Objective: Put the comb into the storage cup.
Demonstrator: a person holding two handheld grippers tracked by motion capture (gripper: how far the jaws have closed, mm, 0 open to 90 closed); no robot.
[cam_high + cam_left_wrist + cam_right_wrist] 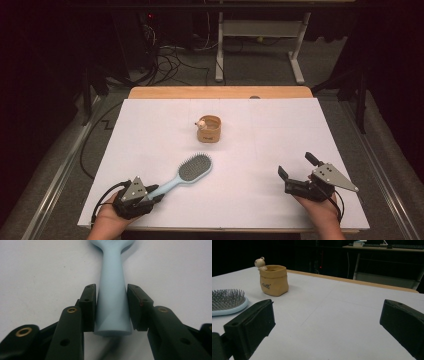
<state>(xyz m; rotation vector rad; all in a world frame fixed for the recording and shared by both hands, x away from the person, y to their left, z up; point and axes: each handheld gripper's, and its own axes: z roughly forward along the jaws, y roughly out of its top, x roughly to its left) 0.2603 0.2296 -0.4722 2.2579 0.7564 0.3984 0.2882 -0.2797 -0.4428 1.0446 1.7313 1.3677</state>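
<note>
Nearest us, our left gripper [150,194] clamps the end of the pale blue handle of the hairbrush [186,172], a pad pressed on each side, as the left gripper view shows. The brush lies flat on the white tabletop [260,150], bristles up, its head pointing toward the middle. Our right gripper [296,166] hovers wide apart and holds nothing. Farther off stands a small yellow pot [209,129] with a figure on its rim. We judge the grasp made; next comes lifting the brush without letting it swing.
</note>
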